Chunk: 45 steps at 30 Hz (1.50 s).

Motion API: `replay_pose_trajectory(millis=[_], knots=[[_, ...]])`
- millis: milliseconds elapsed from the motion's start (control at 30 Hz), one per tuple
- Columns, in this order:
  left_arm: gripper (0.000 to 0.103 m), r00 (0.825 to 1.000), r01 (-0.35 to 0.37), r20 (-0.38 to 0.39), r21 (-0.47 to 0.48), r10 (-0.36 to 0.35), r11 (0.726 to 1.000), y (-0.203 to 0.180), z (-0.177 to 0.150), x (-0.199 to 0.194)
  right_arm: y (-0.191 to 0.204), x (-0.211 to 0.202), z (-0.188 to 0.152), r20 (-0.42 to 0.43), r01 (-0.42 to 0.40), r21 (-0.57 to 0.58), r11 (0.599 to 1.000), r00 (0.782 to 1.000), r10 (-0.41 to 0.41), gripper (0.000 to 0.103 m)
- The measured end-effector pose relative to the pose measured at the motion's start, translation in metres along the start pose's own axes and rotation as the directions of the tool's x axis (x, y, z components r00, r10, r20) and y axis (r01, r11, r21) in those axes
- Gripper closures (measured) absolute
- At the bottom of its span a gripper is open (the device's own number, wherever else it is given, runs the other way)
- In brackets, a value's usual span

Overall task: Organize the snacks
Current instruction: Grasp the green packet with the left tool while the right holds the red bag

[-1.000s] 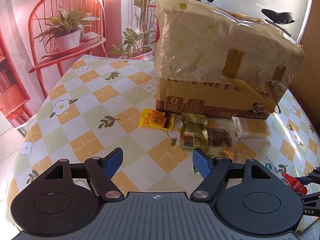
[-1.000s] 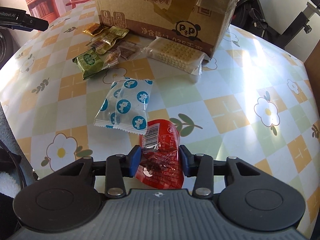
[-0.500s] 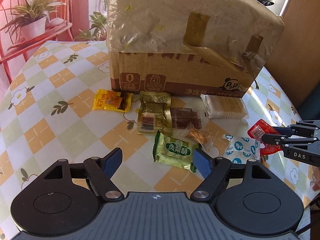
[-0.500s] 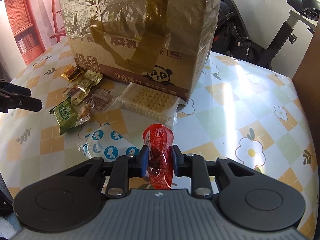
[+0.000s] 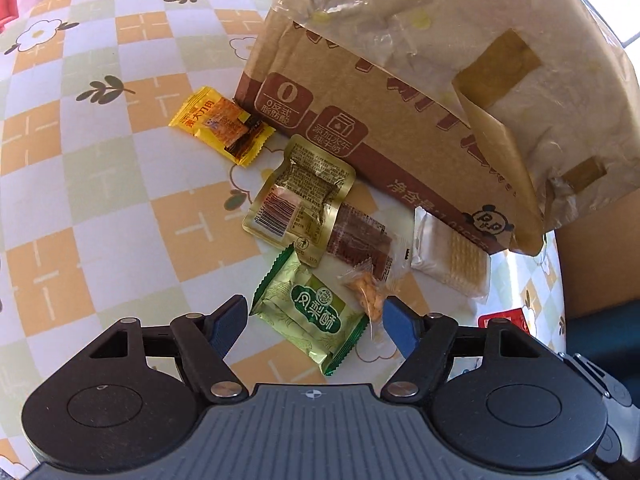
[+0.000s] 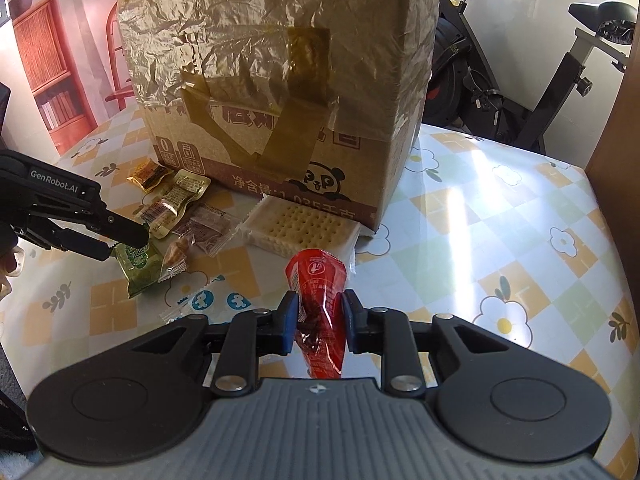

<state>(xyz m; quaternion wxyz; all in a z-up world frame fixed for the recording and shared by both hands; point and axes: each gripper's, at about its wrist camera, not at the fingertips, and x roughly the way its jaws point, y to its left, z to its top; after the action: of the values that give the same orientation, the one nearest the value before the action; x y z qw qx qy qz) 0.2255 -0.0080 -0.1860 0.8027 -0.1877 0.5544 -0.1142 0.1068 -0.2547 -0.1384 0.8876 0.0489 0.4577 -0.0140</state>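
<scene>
My left gripper (image 5: 314, 326) hangs low over the flowered tablecloth (image 5: 100, 220). Its jaws are closing, and a green snack packet (image 5: 308, 312) lies between them, untouched by the blue pads. The right gripper (image 6: 318, 312) is shut on a red snack packet (image 6: 320, 292), held upright above the table. From the right wrist view the left gripper (image 6: 120, 236) reaches in from the left over the green packet (image 6: 138, 264). A big taped cardboard box (image 5: 400, 80) stands behind the snacks.
A yellow packet (image 5: 222, 124), a gold one (image 5: 300, 192), a brown one (image 5: 360, 240), a small clear packet (image 5: 366, 296) and crackers (image 5: 452, 256) lie along the box front. A blue-and-white packet (image 6: 208, 300) lies nearer. An exercise bike (image 6: 520, 80) stands behind the table.
The right gripper shut on the red packet and lifted it off the table. The left gripper rolled and sank toward the snacks, ending astride the green packet.
</scene>
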Motion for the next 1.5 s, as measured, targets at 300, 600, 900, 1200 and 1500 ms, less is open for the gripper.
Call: replay_pose_trajectory(millis=[300, 600, 900, 1200, 1500], knots=[[0.032, 0.999, 0.007, 0.043, -0.027, -0.005, 1.000, -0.012, 0.014, 0.020, -0.005, 0.000, -0.001, 0.007, 0.006, 0.022, 1.000, 1.000, -0.006, 0.078], [0.032, 0.995, -0.038, 0.094, 0.046, 0.034, 0.998, -0.016, 0.007, 0.003, -0.002, -0.005, -0.001, 0.028, 0.013, 0.014, 1.000, 1.000, -0.013, 0.078], [0.038, 0.982, -0.139, 0.148, 0.145, 0.118, 0.980, -0.030, -0.022, 0.010, -0.003, -0.006, 0.002, 0.049, 0.001, 0.043, 0.999, 0.999, -0.004, 0.078], [0.061, 0.958, -0.238, 0.226, 0.279, 0.178, 0.930, -0.042, -0.042, 0.011, 0.000, -0.007, -0.004, 0.065, -0.020, 0.098, 0.995, 0.998, 0.014, 0.078], [0.065, 0.959, -0.196, 0.246, 0.226, 0.139, 0.954, -0.014, -0.047, -0.012, 0.001, -0.012, -0.006, 0.091, -0.032, 0.122, 0.992, 0.996, 0.021, 0.078]])
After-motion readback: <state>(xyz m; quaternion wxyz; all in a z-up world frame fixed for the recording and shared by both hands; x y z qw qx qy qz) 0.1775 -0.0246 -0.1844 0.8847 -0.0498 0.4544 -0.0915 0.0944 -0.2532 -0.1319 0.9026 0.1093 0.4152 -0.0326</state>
